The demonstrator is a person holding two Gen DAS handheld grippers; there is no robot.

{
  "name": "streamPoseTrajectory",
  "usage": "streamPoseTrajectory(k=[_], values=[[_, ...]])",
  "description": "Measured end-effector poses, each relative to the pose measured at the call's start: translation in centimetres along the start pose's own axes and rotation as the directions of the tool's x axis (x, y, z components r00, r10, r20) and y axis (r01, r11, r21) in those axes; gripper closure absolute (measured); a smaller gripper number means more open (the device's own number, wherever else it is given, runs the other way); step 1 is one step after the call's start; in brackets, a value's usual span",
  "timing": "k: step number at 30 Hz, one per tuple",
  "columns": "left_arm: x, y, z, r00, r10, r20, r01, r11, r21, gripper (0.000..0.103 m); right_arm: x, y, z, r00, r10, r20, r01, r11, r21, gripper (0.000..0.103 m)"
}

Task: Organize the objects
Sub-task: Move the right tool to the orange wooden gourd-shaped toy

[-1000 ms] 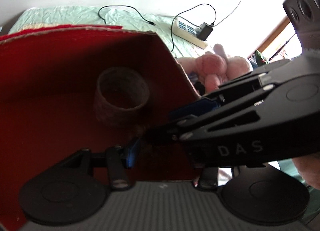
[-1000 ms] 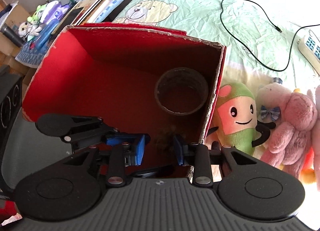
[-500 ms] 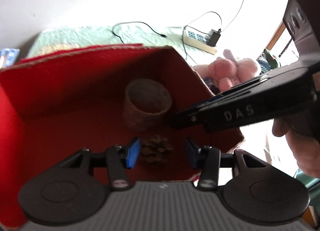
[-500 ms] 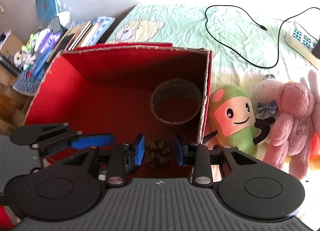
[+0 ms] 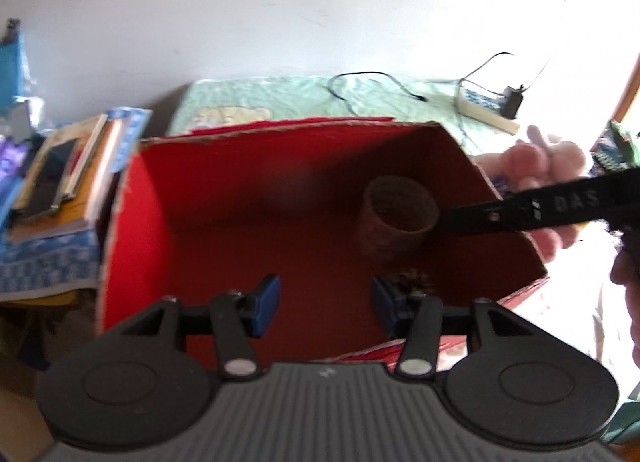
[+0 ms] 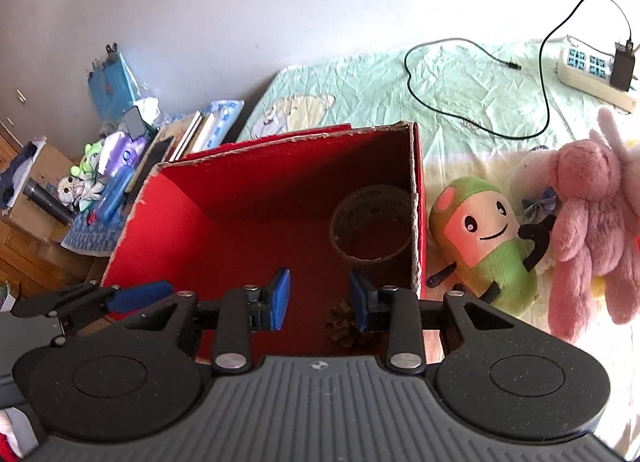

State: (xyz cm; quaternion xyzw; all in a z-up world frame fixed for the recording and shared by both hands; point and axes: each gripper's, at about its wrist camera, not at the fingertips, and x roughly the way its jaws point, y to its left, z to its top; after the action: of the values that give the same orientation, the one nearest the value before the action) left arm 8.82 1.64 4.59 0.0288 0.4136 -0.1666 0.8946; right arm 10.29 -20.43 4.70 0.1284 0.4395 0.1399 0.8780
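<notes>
A: Red cardboard fills the left wrist view: an open box [image 5: 224, 198] is seen from above. The left gripper [image 5: 325, 304] hangs over its floor with the blue pads parted to a middling gap, and nothing is held between them; the jaws have just been opening. What could go wrong here?

B: A pine cone [image 5: 412, 282] lies on the box floor just behind the right-hand pad, outside the gap, half hidden and blurred. It could be knocked aside if the gripper were lowered without being shifted. A tape roll [image 5: 400, 218] stands farther back, with the right gripper's black finger crossing beside it, so a collision between the two tools is judged possible.

A: And the right wrist view?

B: Red box walls [image 6: 240, 190] are shown again. The right gripper [image 6: 320, 298] is held with a narrow-to-middling gap, empty, its jaws likewise just opened. The pine cone [image 6: 344, 326] rests below the right-hand pad, partly covered by it, not between the pads. The tape roll [image 6: 372, 222] sits against the right wall. Outside, a green plush toy [image 6: 484, 242] and a pink plush rabbit [image 6: 592, 222] lie on the bedsheet [image 6: 360, 74], not yet boxed.
</notes>
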Motion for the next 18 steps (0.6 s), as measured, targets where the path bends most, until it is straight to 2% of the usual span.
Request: streamPoseTrajectory(k=[4,9,12,14,18], values=[[-0.9,-0.9,-0.4,0.997,0.082,-0.006,-0.082,0.997,0.007,0.044,-1.0,-0.2,-1.0,0.999,0.016,0.049,-0.017,1.000,0.023,0.064],[-1.6,-1.9,-0.8,0.984,0.180,-0.012,-0.180,0.984,0.014,0.040,-2.4,-0.1,-2.2,0.993,0.003,0.115,-0.005,1.000,0.021,0.063],[-2.3,-2.3,-1.2,0.977,0.215,-0.012,-0.215,0.977,0.012,0.037,-3.2,0.0,-2.7,0.991,0.012,0.131,-0.013,1.000,0.010,0.062],[-2.8,-2.7,-1.4,0.969,0.247,-0.007,-0.247,0.969,0.011,0.030,-3.7,0.3,-3.1,0.990,0.009,0.143,-0.008,1.000,-0.007,0.054],[-3.6,-3.1,-1.9,0.964,0.264,-0.018,-0.264,0.965,-0.002,0.029,-4.6,0.5,-4.0,0.986,0.023,0.165,-0.019,1.000,-0.021,0.054]])
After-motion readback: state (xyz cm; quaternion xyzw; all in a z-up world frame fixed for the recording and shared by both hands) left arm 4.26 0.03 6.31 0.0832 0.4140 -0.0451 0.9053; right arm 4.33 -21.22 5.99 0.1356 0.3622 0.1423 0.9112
